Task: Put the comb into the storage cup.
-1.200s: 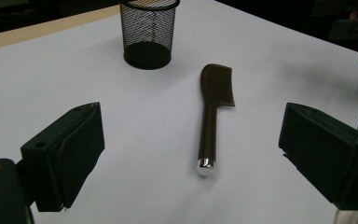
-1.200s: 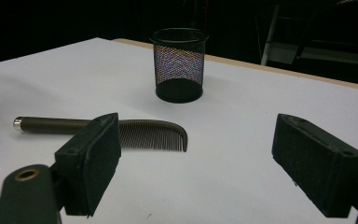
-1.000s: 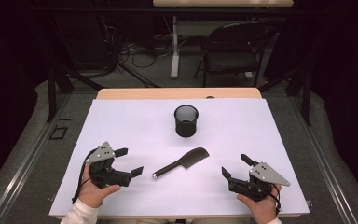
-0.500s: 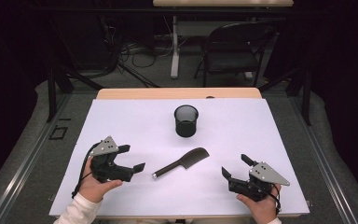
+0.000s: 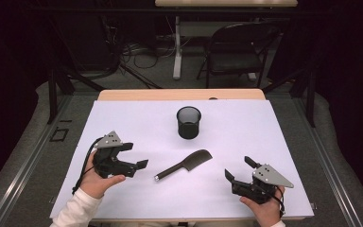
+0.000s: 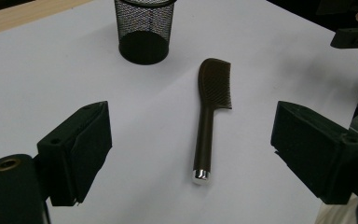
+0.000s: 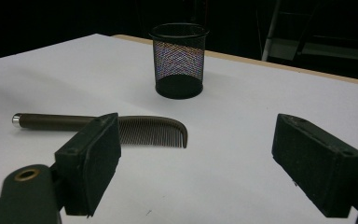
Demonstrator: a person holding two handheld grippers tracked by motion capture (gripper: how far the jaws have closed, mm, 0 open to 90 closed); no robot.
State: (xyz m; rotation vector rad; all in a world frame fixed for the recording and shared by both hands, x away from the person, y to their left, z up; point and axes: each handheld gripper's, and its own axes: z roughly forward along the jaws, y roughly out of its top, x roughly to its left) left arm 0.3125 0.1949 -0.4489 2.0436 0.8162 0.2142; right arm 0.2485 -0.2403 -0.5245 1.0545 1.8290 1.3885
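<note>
Comb lies flat on my white table, about dead centre in the high view, teeth end toward 2 o'clock, silver-capped handle toward 8. Black mesh cup stands upright at 12 o'clock from it, apart from it. Left gripper sits at 9 o'clock of the comb, near the handle tip, not touching; right gripper at 4 o'clock, well apart. Both sets of jaws gape, nothing between them

Left gripper view: my left gripper has jaws wide, and they have just been narrowing a little with nothing gripped. The comb lies on the table beyond the gap, handle cap nearest, teeth facing 3 o'clock. Mesh cup at 11 o'clock from it

Right gripper view: my right gripper has jaws spread, empty. The comb lies crosswise at 10 o'clock, partly behind the left-hand jaw, handle pointing to 9. Mesh cup at 12 o'clock
</note>
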